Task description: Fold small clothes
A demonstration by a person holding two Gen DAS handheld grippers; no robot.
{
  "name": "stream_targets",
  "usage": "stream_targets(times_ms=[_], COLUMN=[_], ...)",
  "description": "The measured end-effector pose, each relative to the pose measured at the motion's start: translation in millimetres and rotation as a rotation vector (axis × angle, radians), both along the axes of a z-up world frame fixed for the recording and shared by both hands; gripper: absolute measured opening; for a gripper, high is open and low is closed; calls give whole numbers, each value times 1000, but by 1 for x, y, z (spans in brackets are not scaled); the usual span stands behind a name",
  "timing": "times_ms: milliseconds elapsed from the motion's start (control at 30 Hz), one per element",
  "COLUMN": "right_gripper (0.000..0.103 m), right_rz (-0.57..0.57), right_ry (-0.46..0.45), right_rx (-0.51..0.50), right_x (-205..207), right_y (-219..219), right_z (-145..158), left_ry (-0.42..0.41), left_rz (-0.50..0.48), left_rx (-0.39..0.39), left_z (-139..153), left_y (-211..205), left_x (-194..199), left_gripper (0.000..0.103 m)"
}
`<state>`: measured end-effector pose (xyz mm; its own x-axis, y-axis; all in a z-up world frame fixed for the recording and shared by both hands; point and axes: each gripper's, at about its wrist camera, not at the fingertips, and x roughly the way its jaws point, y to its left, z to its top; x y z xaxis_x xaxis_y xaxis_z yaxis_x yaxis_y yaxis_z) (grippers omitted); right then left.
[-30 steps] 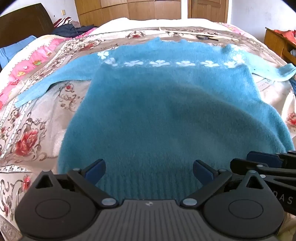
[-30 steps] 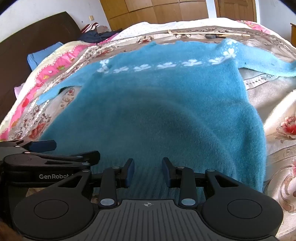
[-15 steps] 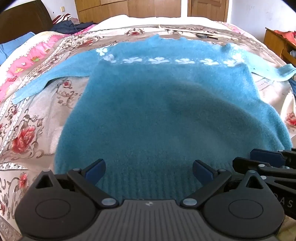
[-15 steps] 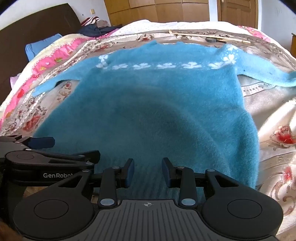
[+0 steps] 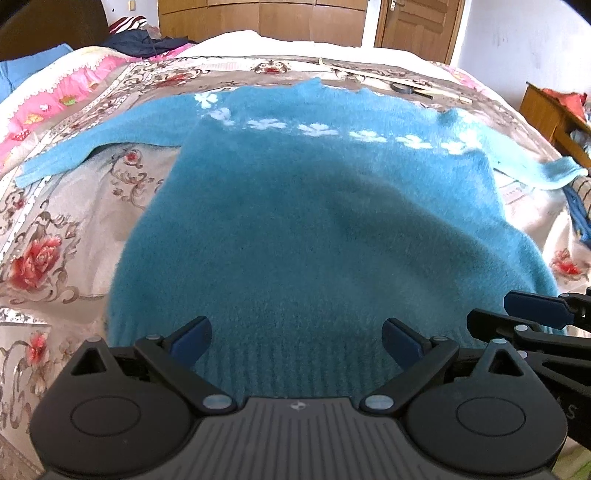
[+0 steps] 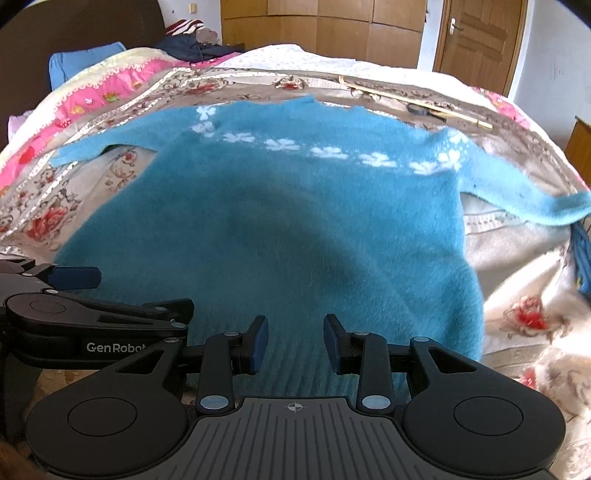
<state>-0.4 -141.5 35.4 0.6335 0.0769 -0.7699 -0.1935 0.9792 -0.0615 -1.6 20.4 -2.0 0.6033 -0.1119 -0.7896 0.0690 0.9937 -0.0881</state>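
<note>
Hovering: both hand-held grippers sit at the near hem, nothing gripped yet, fold not started by the look of it.
Left sleeve: the fuzzy blue sleeve (image 5: 85, 146) runs out flat to the left over the bedspread; judged laid out so it can be folded inward.
Left gripper: the black two-finger left gripper with blue pads (image 5: 295, 338) has its fingers spread wide apart, nothing between them, poised over the ribbed hem (image 5: 295, 365); judged a wide stance ready to take the hem's left part.
Sweater: the fluffy turquoise knit sweater with a row of white flowers across the chest (image 5: 314, 229) lies flat, front or back up I cannot tell, collar far, hem nearest the cameras.
Right gripper: the matching black right gripper with blue pads (image 6: 294, 345) has its fingers only a narrow gap apart, not clamped, hem showing through the gap; whether the pads touch the knit I cannot tell.
Right sleeve: the other blue sleeve (image 6: 524, 195) stretches out to the right, its cuff near the bed edge.
Surface: a cream bedspread with red rose print (image 5: 55, 229) under the sweater, pink quilt (image 5: 55, 99) further left.
Far edge: thin wooden sticks (image 6: 417, 101) lie on the bed beyond the collar, apart from the sweater.
Room: brown wooden wardrobe (image 6: 317, 26) and door (image 6: 480, 40) behind the bed.
</note>
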Motion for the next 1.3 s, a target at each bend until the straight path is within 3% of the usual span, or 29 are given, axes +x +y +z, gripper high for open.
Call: stream_targets(times_ms=[367,1300], right_gripper=[33,33], right_rz=[10,37], right_ry=[-17,16], right_rx=[-43,108], right_x=[-2,9], right_y=[10,-8], right_z=[11,-6], left_ry=[-9,31], left_rz=[6,41], left_rx=[-54,-37], left_z=[3,-4], left_y=[6,2], left_x=[-1,6], left_gripper=[103,103])
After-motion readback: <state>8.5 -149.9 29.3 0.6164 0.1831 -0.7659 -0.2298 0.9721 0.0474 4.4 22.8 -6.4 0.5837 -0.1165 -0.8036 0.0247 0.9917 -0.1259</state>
